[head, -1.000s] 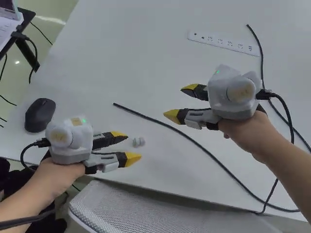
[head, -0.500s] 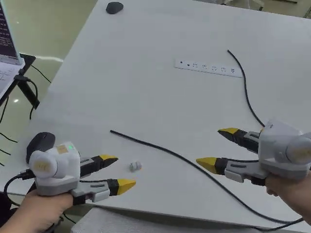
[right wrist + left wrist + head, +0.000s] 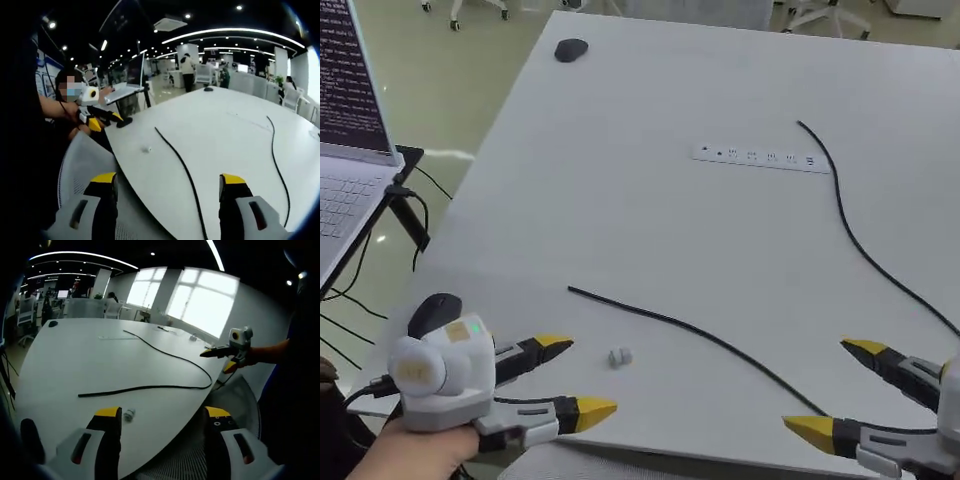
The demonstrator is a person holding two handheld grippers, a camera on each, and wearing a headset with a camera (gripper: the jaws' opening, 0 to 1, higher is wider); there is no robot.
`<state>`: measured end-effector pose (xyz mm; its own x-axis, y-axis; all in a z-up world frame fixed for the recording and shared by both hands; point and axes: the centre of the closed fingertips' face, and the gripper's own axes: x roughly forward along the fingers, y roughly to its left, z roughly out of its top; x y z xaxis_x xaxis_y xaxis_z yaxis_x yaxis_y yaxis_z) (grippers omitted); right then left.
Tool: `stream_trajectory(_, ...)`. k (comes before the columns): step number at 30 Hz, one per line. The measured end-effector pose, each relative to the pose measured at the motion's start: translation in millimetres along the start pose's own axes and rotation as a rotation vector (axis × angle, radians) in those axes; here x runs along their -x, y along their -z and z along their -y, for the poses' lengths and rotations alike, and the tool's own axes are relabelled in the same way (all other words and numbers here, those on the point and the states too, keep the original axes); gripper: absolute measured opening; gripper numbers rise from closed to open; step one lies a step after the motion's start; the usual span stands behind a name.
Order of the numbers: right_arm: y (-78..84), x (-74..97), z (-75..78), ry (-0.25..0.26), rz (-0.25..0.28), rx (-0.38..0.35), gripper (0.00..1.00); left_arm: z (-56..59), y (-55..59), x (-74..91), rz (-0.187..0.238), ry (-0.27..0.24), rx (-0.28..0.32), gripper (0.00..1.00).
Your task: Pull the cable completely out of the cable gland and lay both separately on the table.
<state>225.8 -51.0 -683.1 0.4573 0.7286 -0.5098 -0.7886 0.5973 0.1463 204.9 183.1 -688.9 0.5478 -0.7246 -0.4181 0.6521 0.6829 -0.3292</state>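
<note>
Head view first: the left gripper (image 3: pixel 578 376) is at the near edge of the white table (image 3: pixel 620 200), jaws spread, nothing between them. The cable gland (image 3: pixel 619 357) lies just beyond its yellow tips, clear of both. The black cable (image 3: pixel 690 328) lies just behind the gland, apart from it, and runs off to the gland's right. Well to the gland's right is the right gripper (image 3: pixel 832 388), jaws wide and empty.

Left gripper view: own jaws (image 3: pixel 162 412) gape. The gland (image 3: pixel 129 415) sits just beside one yellow tip, with the cable (image 3: pixel 150 388) stretched beyond it. Far past the gland, the right gripper (image 3: pixel 217 360) hangs open.

Right gripper view: own jaws (image 3: pixel 167 178) are spread. The cable (image 3: pixel 182 165) runs between them on the table, unpinched. The gland (image 3: pixel 146 149) lies alone beside the cable, and the left gripper (image 3: pixel 100 117) is beyond it.
</note>
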Motion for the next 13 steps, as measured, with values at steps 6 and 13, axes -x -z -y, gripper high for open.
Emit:
stream_trajectory(6, 18.6, 0.6, -2.4, 0.002, -0.012, -0.024, 0.91, 4.7, 4.6, -2.5, -0.036, -0.003, -0.070, 0.74)
stream_trajectory(13, 29.7, 1.6, -2.5, -0.008, -0.050, -0.031, 0.96, 5.1, 14.3, -3.2, -0.084, -0.008, -0.108, 0.80)
